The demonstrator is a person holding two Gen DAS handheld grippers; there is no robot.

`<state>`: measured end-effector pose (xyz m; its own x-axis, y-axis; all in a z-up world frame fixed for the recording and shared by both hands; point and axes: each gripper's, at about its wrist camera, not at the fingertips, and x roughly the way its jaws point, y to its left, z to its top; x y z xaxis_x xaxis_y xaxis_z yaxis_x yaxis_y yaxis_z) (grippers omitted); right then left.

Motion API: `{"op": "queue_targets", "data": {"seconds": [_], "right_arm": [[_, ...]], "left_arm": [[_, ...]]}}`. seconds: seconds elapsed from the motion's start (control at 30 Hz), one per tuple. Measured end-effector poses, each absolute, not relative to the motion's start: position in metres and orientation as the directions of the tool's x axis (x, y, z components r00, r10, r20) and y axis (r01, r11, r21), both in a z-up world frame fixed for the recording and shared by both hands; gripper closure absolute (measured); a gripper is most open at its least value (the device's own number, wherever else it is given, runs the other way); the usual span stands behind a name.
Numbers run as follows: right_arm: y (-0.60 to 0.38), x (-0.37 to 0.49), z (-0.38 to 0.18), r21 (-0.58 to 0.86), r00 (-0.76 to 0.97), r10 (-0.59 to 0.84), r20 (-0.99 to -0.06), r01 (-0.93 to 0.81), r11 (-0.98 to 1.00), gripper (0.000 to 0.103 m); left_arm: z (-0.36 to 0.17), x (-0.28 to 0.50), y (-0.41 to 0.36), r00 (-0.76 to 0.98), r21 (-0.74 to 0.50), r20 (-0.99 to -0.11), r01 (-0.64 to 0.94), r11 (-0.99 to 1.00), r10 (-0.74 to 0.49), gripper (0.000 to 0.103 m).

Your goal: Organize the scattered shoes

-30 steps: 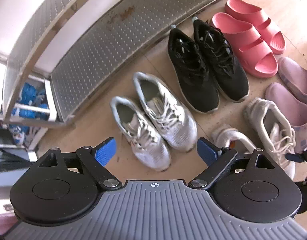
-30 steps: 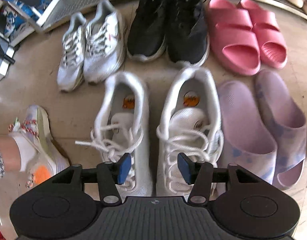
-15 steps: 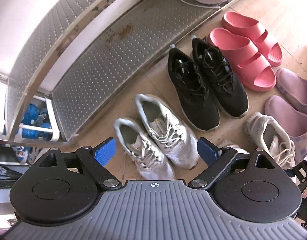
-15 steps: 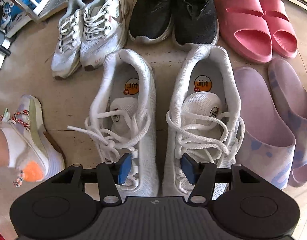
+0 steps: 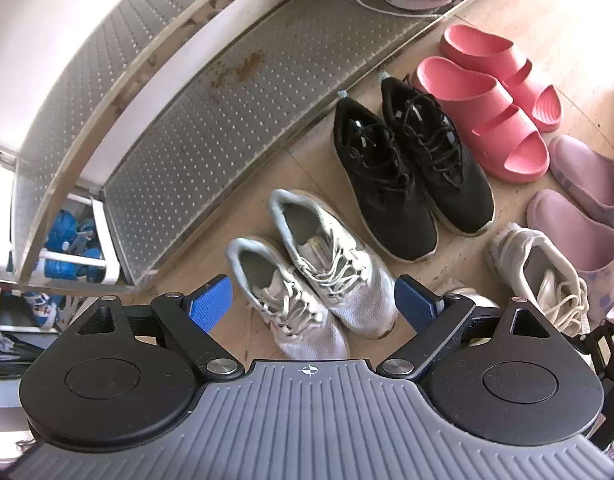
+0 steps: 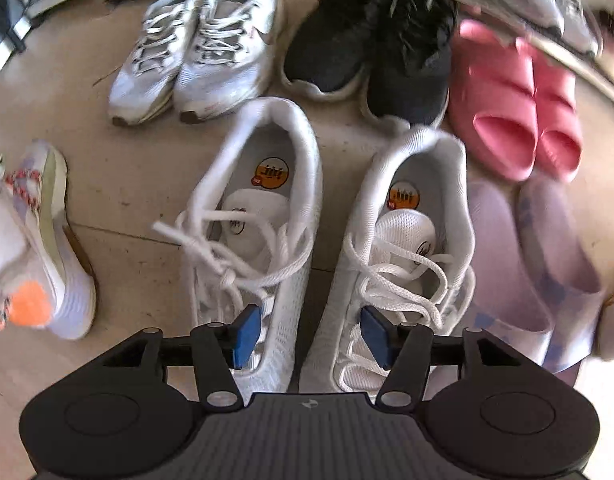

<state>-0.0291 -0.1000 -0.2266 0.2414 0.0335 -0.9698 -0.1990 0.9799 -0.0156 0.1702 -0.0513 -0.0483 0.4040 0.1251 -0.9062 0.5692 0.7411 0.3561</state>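
Sliding in closer over the white lace-up sneakers (image 6: 323, 240), we are carrying the right gripper (image 6: 307, 332) low, so the pair is now filling more of its view than a second ago. Its jaws are standing part-spread, one pad over each shoe's inner edge, pinching nothing. Beyond the pair, the black sneakers (image 5: 407, 168) are sitting between the grey running shoes (image 5: 307, 276) and pink slides (image 5: 495, 100). Our left gripper (image 5: 313, 304) is hanging wide apart and empty above those grey shoes.

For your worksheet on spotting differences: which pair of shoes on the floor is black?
The laced black sneakers, standing between the silver-grey sneakers and the pink slides; every other pair is pale or pink.
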Motion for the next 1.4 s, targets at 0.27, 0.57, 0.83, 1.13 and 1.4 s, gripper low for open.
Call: {"op": "queue_targets", "data": {"seconds": [0.27, 0.57, 0.83, 1.13, 1.4], "right_arm": [[-0.125, -0.022, -0.248, 0.061, 0.273, 0.08, -0.959, -0.078, 0.995, 0.033], [-0.121, -0.005, -0.242, 0.095, 0.179, 0.09, -0.98, 0.017, 0.995, 0.042], [-0.119, -0.007, -0.237, 0.099, 0.147, 0.103, -0.984, -0.029, 0.995, 0.041], [-0.123, -0.008, -0.233, 0.117, 0.147, 0.119, -0.982, -0.024, 0.993, 0.038], [-0.127, -0.006, -0.235, 0.126, 0.148, 0.127, -0.981, -0.013, 0.992, 0.038]], "left_arm": [[-0.054, 0.167, -0.053, 0.395, 0.361, -0.909, 0.591, 0.722, 0.131, 0.011], [-0.058, 0.164, -0.057, 0.387, 0.36, -0.913, 0.615, 0.701, 0.129, 0.011], [-0.068, 0.16, -0.054, 0.367, 0.365, -0.918, 0.636, 0.679, 0.15, 0.011], [-0.074, 0.157, -0.052, 0.355, 0.362, -0.922, 0.653, 0.665, 0.153, 0.011], [-0.077, 0.153, -0.052, 0.343, 0.349, -0.929, 0.673, 0.652, 0.143, 0.011]]}}
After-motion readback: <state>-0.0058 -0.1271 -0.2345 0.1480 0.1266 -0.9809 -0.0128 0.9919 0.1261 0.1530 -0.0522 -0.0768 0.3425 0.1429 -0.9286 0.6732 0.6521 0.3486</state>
